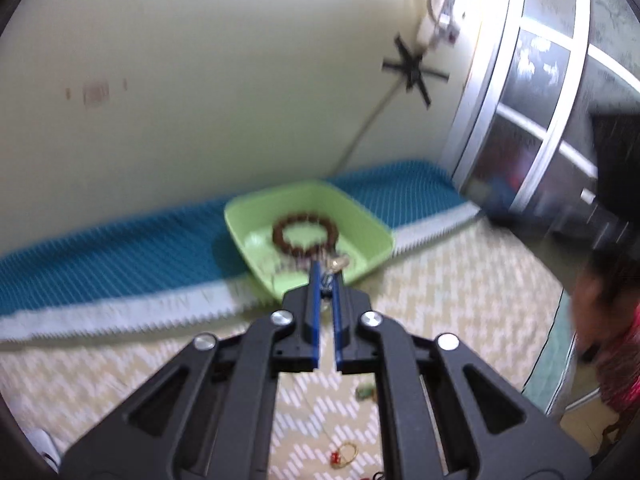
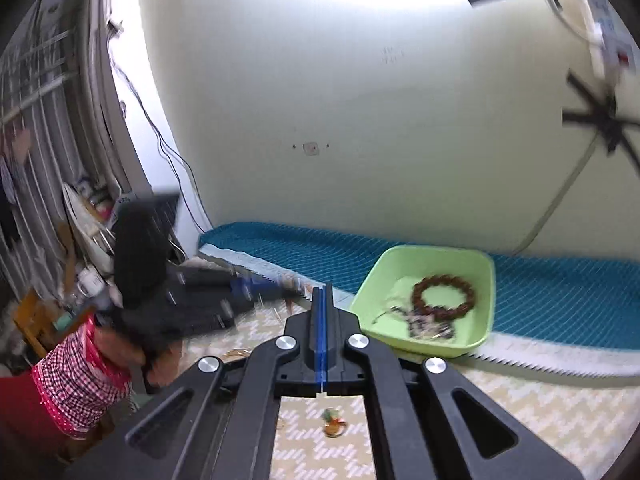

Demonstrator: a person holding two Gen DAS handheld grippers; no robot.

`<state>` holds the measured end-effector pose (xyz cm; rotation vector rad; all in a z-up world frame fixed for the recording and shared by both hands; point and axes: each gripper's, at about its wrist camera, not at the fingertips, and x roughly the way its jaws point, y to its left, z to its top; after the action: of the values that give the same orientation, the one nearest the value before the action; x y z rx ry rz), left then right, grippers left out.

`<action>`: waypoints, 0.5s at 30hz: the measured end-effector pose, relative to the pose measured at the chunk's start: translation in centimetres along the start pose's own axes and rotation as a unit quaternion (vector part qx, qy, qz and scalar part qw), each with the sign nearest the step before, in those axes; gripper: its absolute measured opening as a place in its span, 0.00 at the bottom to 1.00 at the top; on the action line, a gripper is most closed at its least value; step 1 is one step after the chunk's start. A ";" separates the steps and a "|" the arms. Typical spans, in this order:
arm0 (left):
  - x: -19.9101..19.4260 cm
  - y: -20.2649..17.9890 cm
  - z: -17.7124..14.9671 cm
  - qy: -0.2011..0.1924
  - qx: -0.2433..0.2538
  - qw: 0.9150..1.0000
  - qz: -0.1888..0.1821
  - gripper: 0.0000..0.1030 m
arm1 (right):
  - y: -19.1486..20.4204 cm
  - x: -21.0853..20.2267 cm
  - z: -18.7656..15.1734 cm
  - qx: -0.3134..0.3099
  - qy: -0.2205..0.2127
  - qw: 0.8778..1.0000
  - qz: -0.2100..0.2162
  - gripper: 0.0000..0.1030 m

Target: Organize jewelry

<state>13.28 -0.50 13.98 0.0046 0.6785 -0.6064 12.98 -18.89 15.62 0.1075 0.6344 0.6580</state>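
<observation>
A light green tray sits on the teal pad by the wall. It holds a brown bead bracelet and a tangle of thin chains. My left gripper hangs just in front of the tray's near rim, its blue fingers pinched on a small silvery and pale jewelry piece. The right wrist view shows that gripper blurred at the left. My right gripper is shut with nothing between its pads, left of the tray. Loose pieces lie on the mat: a gold ring and a green piece.
The teal ridged pad runs along the cream wall. A cream zigzag mat covers the floor in front. A person's red checked sleeve is at the left, with household clutter and a barred window behind it.
</observation>
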 end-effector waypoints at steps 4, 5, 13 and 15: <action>-2.4 -1.0 3.7 -0.025 0.017 1.000 -0.001 0.05 | -1.8 2.8 -2.2 0.058 0.025 0.997 0.050 0.00; -2.8 -1.5 4.6 -0.029 0.023 0.999 -0.001 0.05 | -2.1 3.3 -2.5 0.065 0.026 0.996 0.053 0.00; -3.1 -4.7 9.7 -0.046 0.052 0.998 -0.005 0.05 | -2.7 6.1 -1.4 0.054 0.015 0.998 0.007 0.24; -2.7 -5.3 10.9 -0.051 0.054 0.997 -0.006 0.05 | -3.7 6.2 0.1 0.044 0.015 0.999 -0.024 0.23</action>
<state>15.22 -5.62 25.13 0.0704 0.5460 -0.6495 18.86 -18.08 11.43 0.1632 0.6931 0.5858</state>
